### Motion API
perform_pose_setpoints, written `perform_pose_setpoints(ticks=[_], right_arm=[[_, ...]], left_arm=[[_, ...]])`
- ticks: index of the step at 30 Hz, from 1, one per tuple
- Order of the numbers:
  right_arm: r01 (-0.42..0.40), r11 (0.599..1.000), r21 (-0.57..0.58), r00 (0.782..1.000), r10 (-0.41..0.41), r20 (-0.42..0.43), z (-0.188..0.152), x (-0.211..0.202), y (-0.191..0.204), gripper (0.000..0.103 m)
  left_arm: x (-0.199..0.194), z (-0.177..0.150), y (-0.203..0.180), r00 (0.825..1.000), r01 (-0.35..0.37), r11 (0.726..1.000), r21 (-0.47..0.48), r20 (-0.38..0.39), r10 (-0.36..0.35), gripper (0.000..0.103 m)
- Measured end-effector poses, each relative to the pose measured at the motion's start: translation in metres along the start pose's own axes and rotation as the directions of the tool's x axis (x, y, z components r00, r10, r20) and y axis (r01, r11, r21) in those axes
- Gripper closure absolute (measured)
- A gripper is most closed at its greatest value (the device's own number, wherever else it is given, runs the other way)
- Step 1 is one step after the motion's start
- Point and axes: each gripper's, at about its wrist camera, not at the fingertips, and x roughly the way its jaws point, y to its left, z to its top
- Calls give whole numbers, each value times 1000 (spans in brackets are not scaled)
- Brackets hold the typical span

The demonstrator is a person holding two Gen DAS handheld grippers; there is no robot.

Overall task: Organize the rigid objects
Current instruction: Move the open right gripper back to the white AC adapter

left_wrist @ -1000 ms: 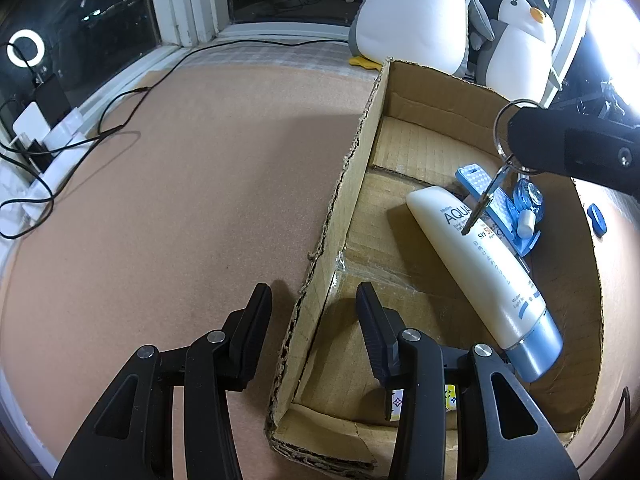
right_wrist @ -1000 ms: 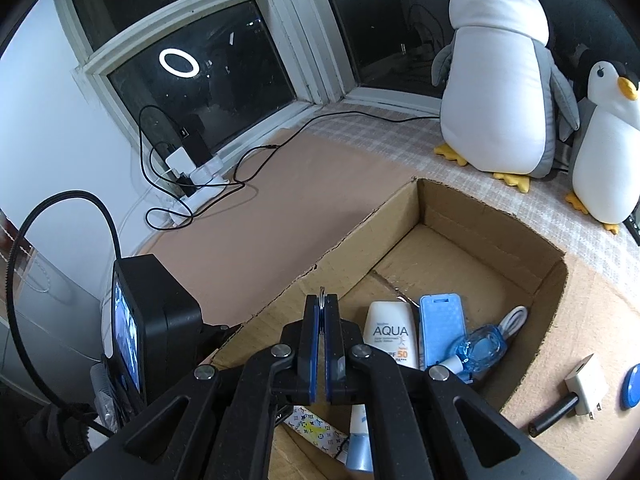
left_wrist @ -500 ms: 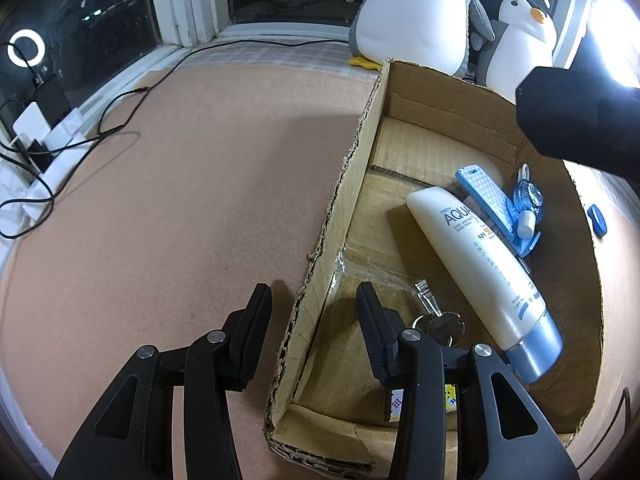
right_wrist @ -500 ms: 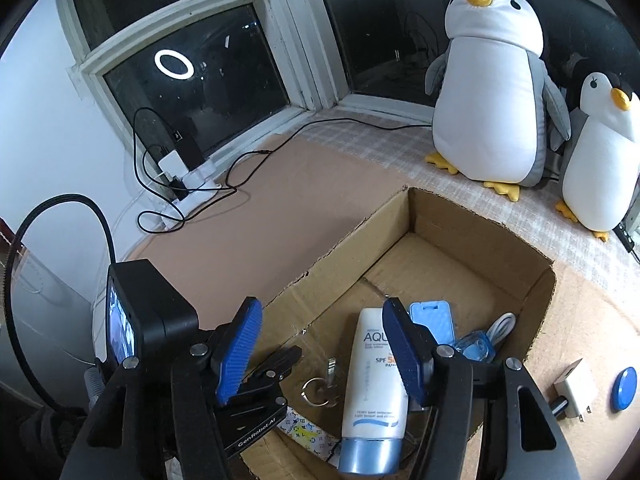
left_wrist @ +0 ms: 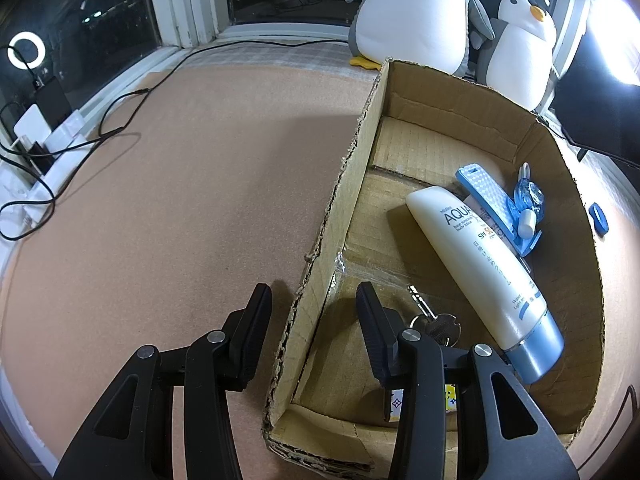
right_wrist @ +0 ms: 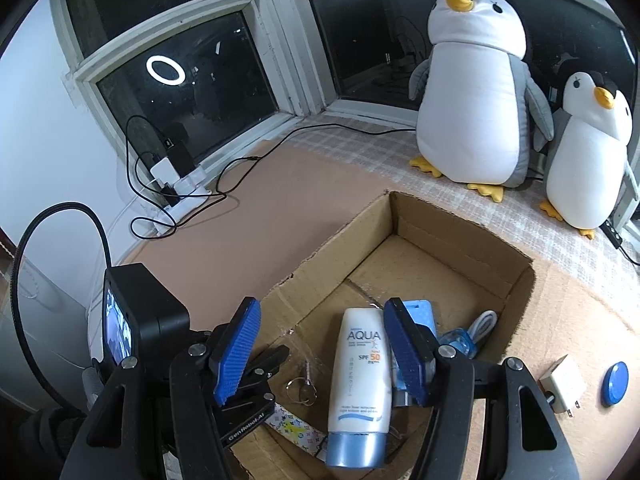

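Observation:
An open cardboard box [left_wrist: 352,184] [right_wrist: 328,252] holds a white AQUA tube [left_wrist: 480,264] [right_wrist: 360,376], a blue flat case [left_wrist: 488,196], a clear blue item [left_wrist: 530,196] and a key on a ring [left_wrist: 434,320] [right_wrist: 304,384]. My left gripper [left_wrist: 312,320] is open, its fingers straddling the box's left wall near the front corner. My right gripper [right_wrist: 320,344] is open and empty above the box, over the tube and key. A white plug adapter [right_wrist: 562,384] and a blue disc [right_wrist: 616,382] [left_wrist: 599,218] lie outside the box on the right.
Two plush penguins [right_wrist: 476,92] [right_wrist: 588,152] stand behind the box by the window. A power strip with cables [right_wrist: 180,184] [left_wrist: 44,140] lies at the far left. A patterned strip [right_wrist: 292,426] lies at the box's near end. The brown mat [left_wrist: 180,200] spreads left of the box.
My right gripper opened and let go of the key, which dropped into the box beside the tube. The right gripper then rose and pulled back. The left gripper has not moved.

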Motion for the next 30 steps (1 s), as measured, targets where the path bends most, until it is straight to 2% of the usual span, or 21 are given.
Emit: perform_pose_setpoints(ticks=[9,18,25,30], right_arm=[[59,997,39,998,-60,14,-16,-20,-25,43],[136,972,189,989,-144,27,-52,-59,-91,43],[240,943,231,970,-239,-32,-82,-68,-141,43],[283,937,204,959,-275,-67,-87,-60,-157,43]], left_arm=[[-1,0,-1,1000,-4,1000,3,0,4,61],[-1,0,1,1000,-8,1000,6,0,8,61],[0,1,1,1000,-14,1000,10,-2,14,61],[0,1,-1,1000,-20,1000,14,-3,20,61]])
